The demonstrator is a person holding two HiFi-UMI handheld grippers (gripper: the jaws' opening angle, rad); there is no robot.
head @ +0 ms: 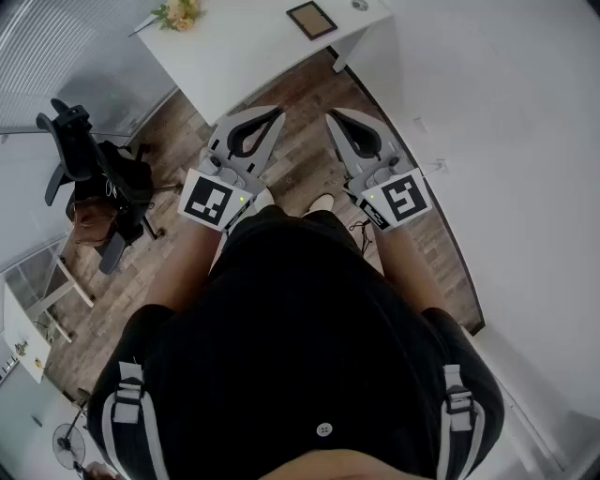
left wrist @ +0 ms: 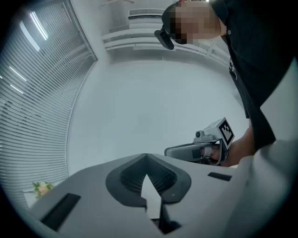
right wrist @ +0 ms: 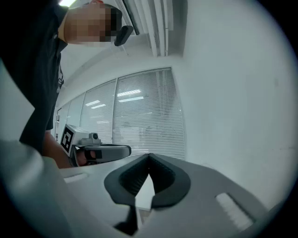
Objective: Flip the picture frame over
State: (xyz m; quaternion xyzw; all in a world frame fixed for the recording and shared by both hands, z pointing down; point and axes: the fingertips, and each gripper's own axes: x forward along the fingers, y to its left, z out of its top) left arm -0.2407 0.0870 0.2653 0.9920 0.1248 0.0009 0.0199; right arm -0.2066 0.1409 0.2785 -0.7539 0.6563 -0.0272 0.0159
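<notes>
I'm holding the left gripper [head: 277,114] and right gripper [head: 334,116] level, fingers pressing together on nothing — the picture frame [head: 311,19] is lying, flat I think, on the table [head: 234,52], well apart from both.

Wood floor [head: 305,141], white table [head: 234,47], black office chair [head: 89,159] left, white wall [head: 506,141], window blinds [left wrist: 32,116].

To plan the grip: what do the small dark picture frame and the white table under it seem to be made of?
The small dark rectangular picture frame looks like brown wood, matt, going by its colour; it is too small to be sure. The white table has a smooth, even top without glare, probably painted or laminated board.
</notes>
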